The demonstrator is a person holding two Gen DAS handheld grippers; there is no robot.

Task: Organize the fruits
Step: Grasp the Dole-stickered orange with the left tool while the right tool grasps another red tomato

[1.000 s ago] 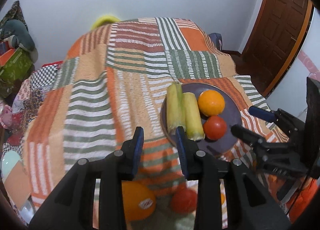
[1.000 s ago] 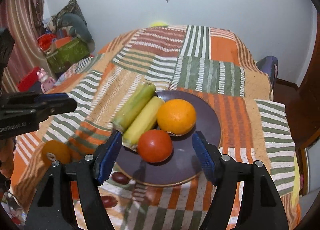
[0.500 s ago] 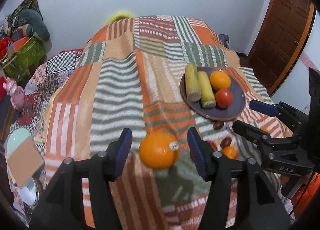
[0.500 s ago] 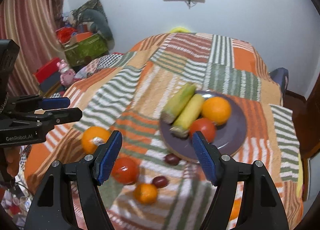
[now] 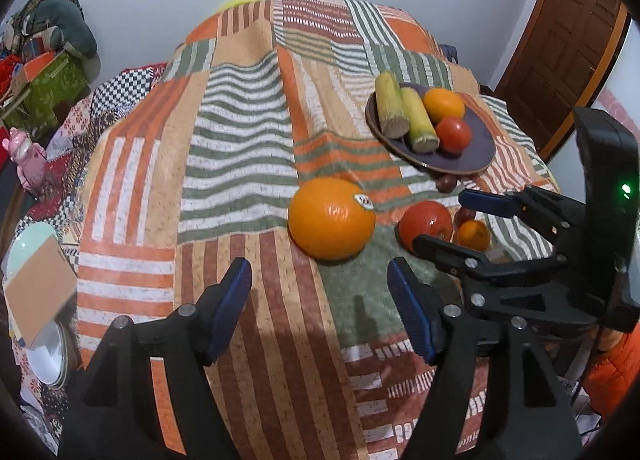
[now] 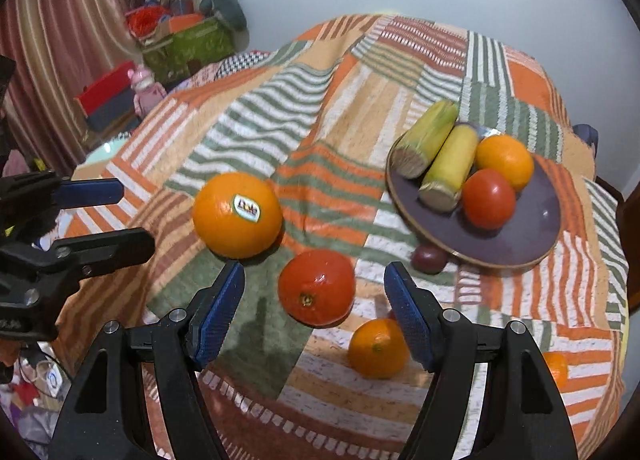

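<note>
The left tongs (image 5: 320, 300), jaws just opened and empty, sat directly short of the big orange (image 5: 331, 218), while the right tongs (image 6: 314, 310), also apart, framed the tomato (image 6: 316, 287) beside it.

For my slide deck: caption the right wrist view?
Open right gripper over a tomato beside a stickered orange; plate behind.

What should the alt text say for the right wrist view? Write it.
Open right gripper hovers over a loose tomato on a striped patchwork cloth, with a stickered orange beside it. A purple plate beyond holds two corn cobs, an orange and a tomato.
</note>
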